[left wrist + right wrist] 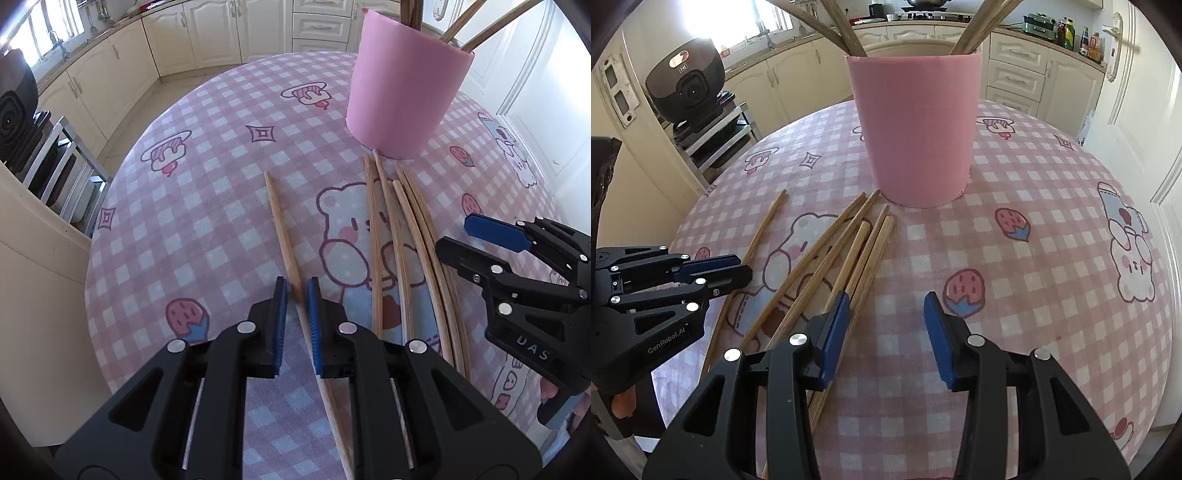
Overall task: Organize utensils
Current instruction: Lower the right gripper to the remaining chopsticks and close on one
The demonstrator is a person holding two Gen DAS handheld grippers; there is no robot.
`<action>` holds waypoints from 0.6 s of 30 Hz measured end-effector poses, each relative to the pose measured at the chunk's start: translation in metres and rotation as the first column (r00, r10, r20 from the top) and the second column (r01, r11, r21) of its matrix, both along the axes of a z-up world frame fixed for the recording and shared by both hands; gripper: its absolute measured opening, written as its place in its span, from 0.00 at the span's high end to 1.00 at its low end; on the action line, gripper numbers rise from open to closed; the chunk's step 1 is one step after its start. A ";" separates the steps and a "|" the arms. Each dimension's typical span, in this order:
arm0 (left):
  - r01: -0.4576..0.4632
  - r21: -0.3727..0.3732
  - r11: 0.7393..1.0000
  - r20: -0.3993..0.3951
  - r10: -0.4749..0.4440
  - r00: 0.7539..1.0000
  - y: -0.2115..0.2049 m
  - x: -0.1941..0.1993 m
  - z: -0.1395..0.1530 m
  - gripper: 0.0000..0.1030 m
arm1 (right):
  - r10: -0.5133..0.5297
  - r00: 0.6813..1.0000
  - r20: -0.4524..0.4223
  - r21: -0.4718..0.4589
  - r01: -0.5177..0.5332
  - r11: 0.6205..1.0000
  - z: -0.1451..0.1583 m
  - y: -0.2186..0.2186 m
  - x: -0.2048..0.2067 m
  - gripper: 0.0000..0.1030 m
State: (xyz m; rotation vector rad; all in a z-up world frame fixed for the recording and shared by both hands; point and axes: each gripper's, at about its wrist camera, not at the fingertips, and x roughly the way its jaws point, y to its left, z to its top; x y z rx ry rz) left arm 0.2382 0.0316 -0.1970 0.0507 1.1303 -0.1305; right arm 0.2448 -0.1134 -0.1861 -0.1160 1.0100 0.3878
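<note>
Chopsticks (406, 240) lie loose on the desk (207, 229) before the pink cup (402, 92). Left tool (296, 291) pinches a lone chopstick (280, 229) left of that cup. Right tool (886, 314) stands spread, empty, beside the bundle.

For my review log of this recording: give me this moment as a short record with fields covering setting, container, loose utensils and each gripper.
setting: kitchen table with pink checked cartoon tablecloth
container: pink cup, upright, chopsticks standing inside
loose utensils: six wooden chopsticks on the cloth; one lone chopstick apart from a cluster of five
left gripper: nearly shut around the lone chopstick
right gripper: open, beside the cluster, holding nothing
</note>
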 end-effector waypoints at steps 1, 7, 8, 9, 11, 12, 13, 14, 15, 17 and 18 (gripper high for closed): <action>-0.007 -0.007 1.000 -0.003 0.007 1.000 0.001 0.002 0.000 0.88 | 0.001 1.000 0.005 -0.017 -0.001 1.000 0.001 0.002 0.002 0.62; -0.020 0.037 0.999 -0.009 0.020 1.000 -0.001 0.017 0.001 0.88 | 0.032 0.999 -0.009 -0.075 -0.032 0.997 0.003 0.012 0.011 0.63; -0.020 0.036 0.999 -0.012 0.021 1.000 -0.001 0.018 0.001 0.88 | 0.032 0.999 -0.016 -0.070 -0.033 0.997 0.003 0.010 0.011 0.63; -0.017 0.036 0.999 -0.012 0.017 1.000 0.000 0.020 0.001 0.88 | 0.025 0.999 -0.024 -0.059 -0.027 0.998 0.002 0.006 0.011 0.63; -0.017 0.028 0.999 -0.015 0.017 1.000 0.001 0.023 0.000 0.88 | 0.020 0.999 -0.031 -0.034 -0.021 0.999 -0.001 0.000 0.010 0.63; -0.016 0.023 1.000 -0.016 0.017 1.000 0.002 0.024 0.000 0.88 | 0.018 0.999 -0.032 -0.032 -0.019 0.999 0.000 -0.002 0.008 0.63; -0.019 0.018 1.000 -0.016 0.019 1.000 0.002 0.025 0.000 0.88 | 0.020 0.999 -0.034 -0.037 -0.021 0.999 0.000 -0.002 0.006 0.63; -0.018 0.014 1.000 -0.018 0.018 1.000 0.003 0.026 -0.001 0.88 | 0.030 0.999 -0.035 -0.053 -0.032 0.998 0.000 -0.001 0.005 0.63; -0.014 0.015 1.000 -0.018 0.014 1.000 0.003 0.027 -0.001 0.88 | 0.043 0.998 -0.037 -0.067 -0.045 0.997 0.001 0.001 0.003 0.63; -0.007 0.014 1.000 -0.022 0.007 1.000 0.003 0.028 -0.001 0.88 | 0.071 0.997 -0.035 -0.120 -0.075 0.990 -0.001 0.008 0.001 0.63; -0.007 0.011 1.000 -0.027 0.008 1.000 0.004 0.030 -0.001 0.88 | 0.072 0.997 -0.032 -0.130 -0.075 0.989 -0.001 0.010 0.001 0.63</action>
